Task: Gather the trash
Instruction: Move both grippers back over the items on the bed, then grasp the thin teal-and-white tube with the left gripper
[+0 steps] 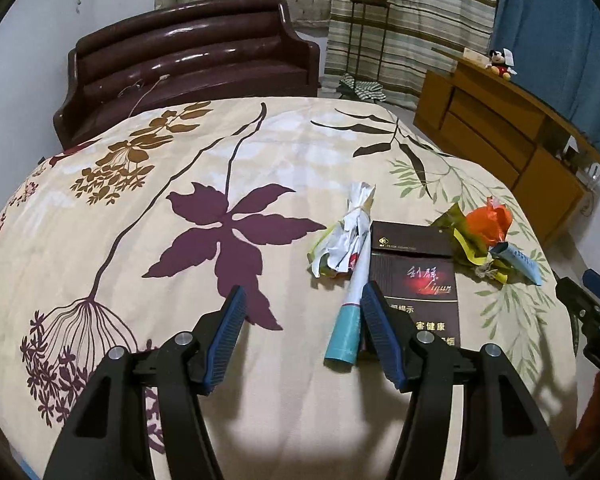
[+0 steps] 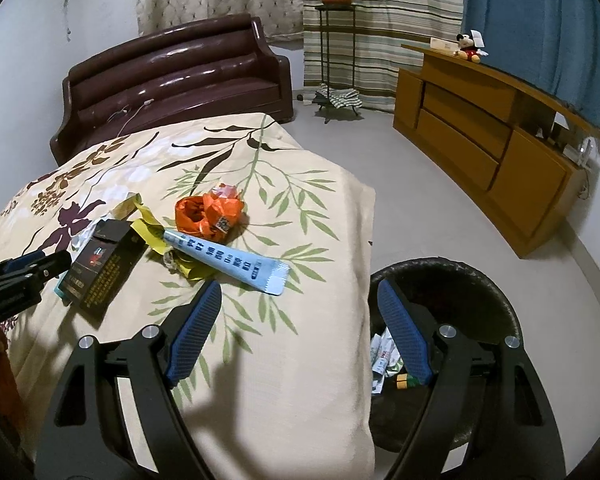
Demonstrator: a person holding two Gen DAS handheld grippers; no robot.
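Observation:
Trash lies on a floral quilt (image 1: pixel 300 152). My left gripper (image 1: pixel 304 288) is open just above the quilt. A white tube with a teal cap (image 1: pixel 346 320) lies between its fingers, close to the right finger (image 1: pixel 380 332). Crumpled white paper (image 1: pixel 342 240) and a dark cigarette carton (image 1: pixel 416 276) lie beside the tube. Further right are an orange wrapper (image 2: pixel 206 214), a yellow wrapper (image 2: pixel 152 232) and a blue sachet (image 2: pixel 228 260). My right gripper (image 2: pixel 299 285) is open and holds nothing, over the quilt's edge (image 2: pixel 300 360) beside a black bin (image 2: pixel 500 292).
The bin on the floor holds several scraps (image 2: pixel 384 356). A dark brown sofa (image 2: pixel 172 76) stands behind the bed. A wooden cabinet (image 2: pixel 480 152) with a stuffed toy (image 2: pixel 468 46) lines the right wall. A plant stand (image 2: pixel 336 40) stands by the curtains.

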